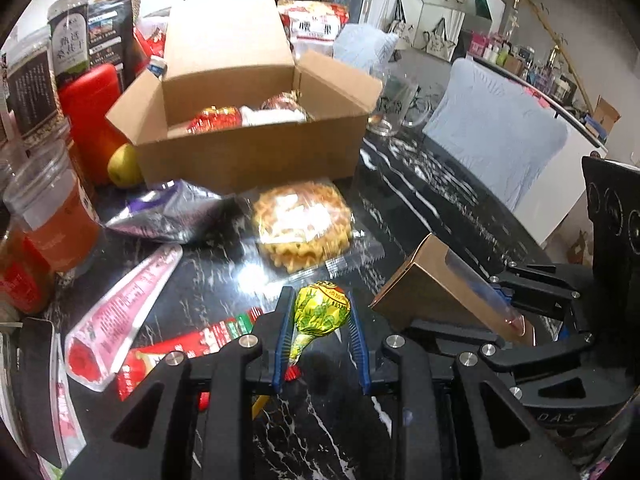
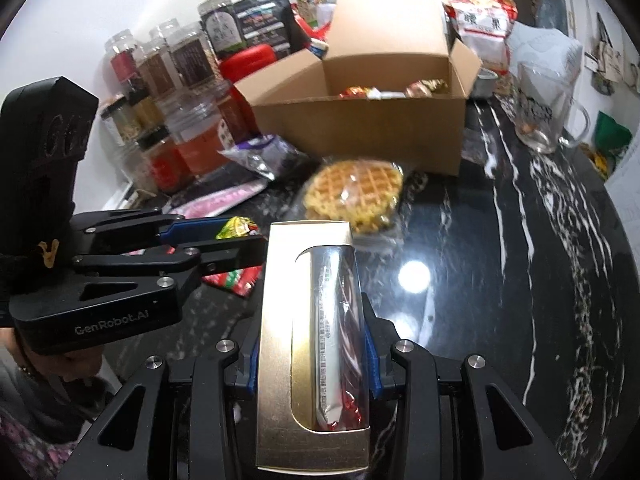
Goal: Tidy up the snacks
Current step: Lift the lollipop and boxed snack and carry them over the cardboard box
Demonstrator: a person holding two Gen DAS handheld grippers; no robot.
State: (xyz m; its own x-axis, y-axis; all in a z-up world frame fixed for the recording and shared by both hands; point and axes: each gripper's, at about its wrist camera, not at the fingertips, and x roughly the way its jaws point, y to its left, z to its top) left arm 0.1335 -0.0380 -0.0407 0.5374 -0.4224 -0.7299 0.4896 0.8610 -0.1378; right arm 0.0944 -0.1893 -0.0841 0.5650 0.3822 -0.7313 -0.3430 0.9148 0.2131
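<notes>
Both hands are loaded. The left gripper (image 1: 320,330) has its fingers (image 1: 282,340) clamped on a lollipop (image 1: 322,310) in a yellow-green wrapper, the round head sitting between the fingertips and the twisted neck trailing back toward the palm of the tool. That lollipop looks light and hard under a crinkly, slick wrapper; I'd judge the head the right place to pinch, since the thin neck would swivel.

The right gripper (image 2: 312,356) has its fingers closed on a small kraft window box (image 2: 276,340), held by its two long sides, window up, the far end poking out well beyond the fingertips. Thin card with a clear film panel: light, but likely to buckle if squeezed hard, so the stiffer folded edges are the sensible hold.

Ahead of both sets of fingers stands the open cardboard carton (image 1: 248,156) with red-wrapped snacks inside, and just this side of it a wrapped waffle (image 1: 302,226) lies on the dark marble surface (image 2: 500,280).

The right wrist view shows the sachet behind the box's window and the left tool side-on, with the lollipop's wrapper peeking out. The left wrist view alone shows the lollipop whole, the red pouches (image 1: 116,316) beside its fingers, and the box tilted in the right tool.
</notes>
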